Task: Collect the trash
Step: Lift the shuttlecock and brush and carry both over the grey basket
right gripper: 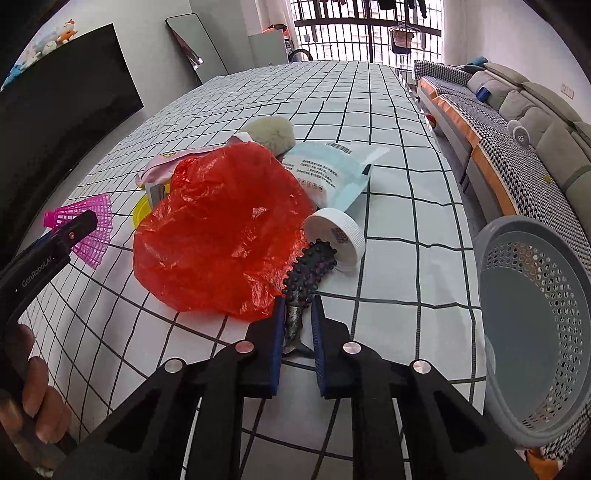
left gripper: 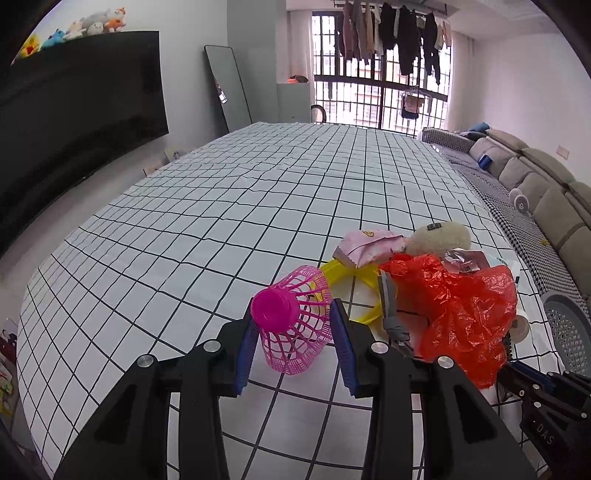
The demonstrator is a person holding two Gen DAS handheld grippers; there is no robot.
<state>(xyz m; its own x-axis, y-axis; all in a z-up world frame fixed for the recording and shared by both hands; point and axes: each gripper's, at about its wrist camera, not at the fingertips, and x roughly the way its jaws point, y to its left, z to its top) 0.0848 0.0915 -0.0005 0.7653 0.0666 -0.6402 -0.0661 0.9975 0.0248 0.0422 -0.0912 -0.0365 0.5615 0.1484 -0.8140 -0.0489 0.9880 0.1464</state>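
Left gripper (left gripper: 293, 328) released, straddling pink shuttlecock (left gripper: 291, 321); right gripper (right gripper: 297, 325) parted around studded dark strip (right gripper: 308, 273); red bag (right gripper: 221, 229) crowding at 11 o'clock; grey basket (right gripper: 535, 332) at 3 o'clock.

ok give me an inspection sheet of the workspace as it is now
surface: table under a white grid cloth.
job's things: pink shuttlecock, red bag, white lid, knobbly dark toy, blue packet, pink wrapper; grey basket at the table's right edge.
clutter: fluffy ball, yellow ring.
grippers: left gripper open around the shuttlecock; right gripper open, astride the toy's tail.
cables: nothing seen.
surroundings: sofa, mirror, hanging laundry.
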